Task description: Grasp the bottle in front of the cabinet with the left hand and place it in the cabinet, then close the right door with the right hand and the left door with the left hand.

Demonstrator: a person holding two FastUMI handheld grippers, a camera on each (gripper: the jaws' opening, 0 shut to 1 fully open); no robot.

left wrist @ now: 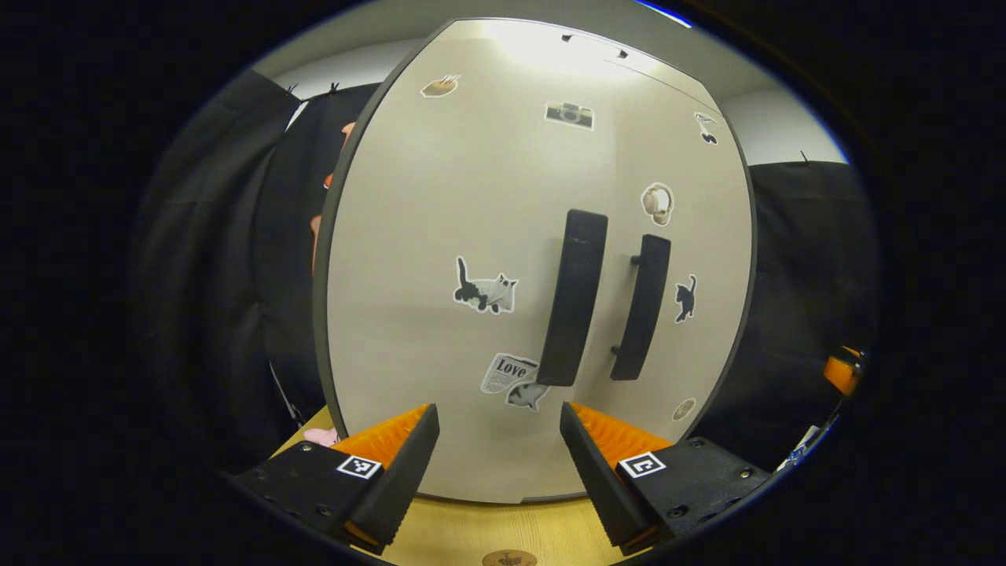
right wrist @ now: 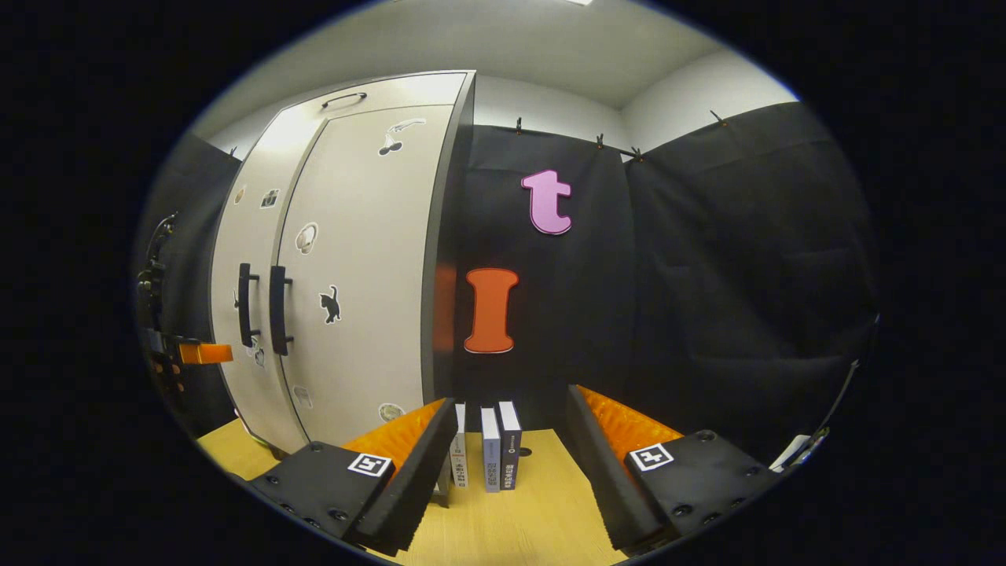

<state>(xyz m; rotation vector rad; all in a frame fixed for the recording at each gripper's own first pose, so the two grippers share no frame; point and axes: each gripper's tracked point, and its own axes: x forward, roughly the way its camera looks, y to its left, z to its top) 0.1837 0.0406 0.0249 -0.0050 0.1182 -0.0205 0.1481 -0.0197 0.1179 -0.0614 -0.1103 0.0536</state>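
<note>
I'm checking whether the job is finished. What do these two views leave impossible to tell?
- Bottle: I cannot tell if it is inside; in the left gripper view both closed doors of the cabinet cover the interior.
- Small round object on the tabletop: cut off at the bottom edge of the left gripper view.
- Books: spine print too small in the right gripper view, and the right gripper partly hides one.

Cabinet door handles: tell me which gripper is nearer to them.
Left. The left gripper faces the two handles head-on, close in front of the closed doors. The right gripper sits off beside the cabinet, pointed at upright books.
</note>
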